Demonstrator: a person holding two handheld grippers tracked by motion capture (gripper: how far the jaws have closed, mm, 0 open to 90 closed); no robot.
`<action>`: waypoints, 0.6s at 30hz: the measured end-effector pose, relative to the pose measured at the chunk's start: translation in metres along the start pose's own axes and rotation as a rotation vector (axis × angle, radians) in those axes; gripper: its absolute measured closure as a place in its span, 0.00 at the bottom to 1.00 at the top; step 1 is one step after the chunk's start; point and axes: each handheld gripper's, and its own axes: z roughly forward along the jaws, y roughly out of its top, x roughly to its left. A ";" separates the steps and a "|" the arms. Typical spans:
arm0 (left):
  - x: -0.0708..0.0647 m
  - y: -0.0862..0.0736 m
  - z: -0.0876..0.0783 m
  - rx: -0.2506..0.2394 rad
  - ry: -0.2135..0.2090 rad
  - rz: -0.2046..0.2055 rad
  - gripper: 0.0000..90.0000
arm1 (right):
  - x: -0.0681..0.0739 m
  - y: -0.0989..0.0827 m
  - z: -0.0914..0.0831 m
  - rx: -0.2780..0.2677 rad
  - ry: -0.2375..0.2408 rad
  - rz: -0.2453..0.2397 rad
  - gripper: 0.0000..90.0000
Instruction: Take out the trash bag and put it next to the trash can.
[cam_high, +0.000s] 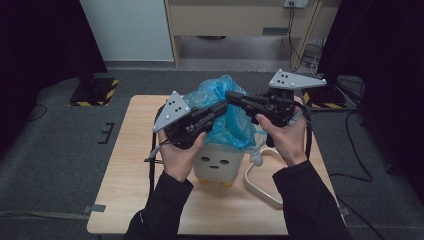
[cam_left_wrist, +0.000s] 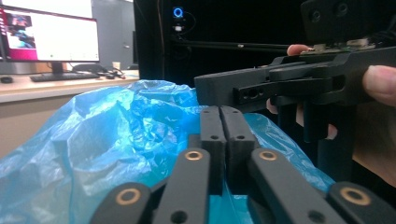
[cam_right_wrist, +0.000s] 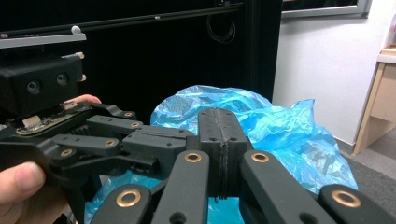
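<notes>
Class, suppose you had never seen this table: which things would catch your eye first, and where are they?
The crumpled blue plastic bag billows out of a small white bin with a drawn face at the middle of the wooden table. Above it, the left gripper and right gripper meet tip to tip, both with jaws closed.

Blue, see-through crinkled bag (cam_high: 231, 112) is seen over a cream-white bin (cam_high: 220, 165) w/ a small dark face print & yellow feet. Both grippers, left (cam_high: 223, 106) & right (cam_high: 231, 96), are black w/ brass-coloured pivots & grey dotted plates. Table (cam_high: 125, 170) is light wood grain; floor blocks are striped yellow/black; sleeves are black.
</notes>
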 end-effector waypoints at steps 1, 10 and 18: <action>-0.001 -0.001 0.000 -0.005 0.014 0.013 0.87 | 0.000 0.000 -0.001 -0.002 0.004 0.001 1.00; -0.008 -0.008 0.009 0.026 0.014 0.035 0.75 | -0.001 0.003 -0.003 -0.012 0.015 0.015 1.00; -0.009 -0.006 0.012 0.041 0.080 0.047 0.90 | 0.007 0.003 0.005 0.019 0.078 0.004 1.00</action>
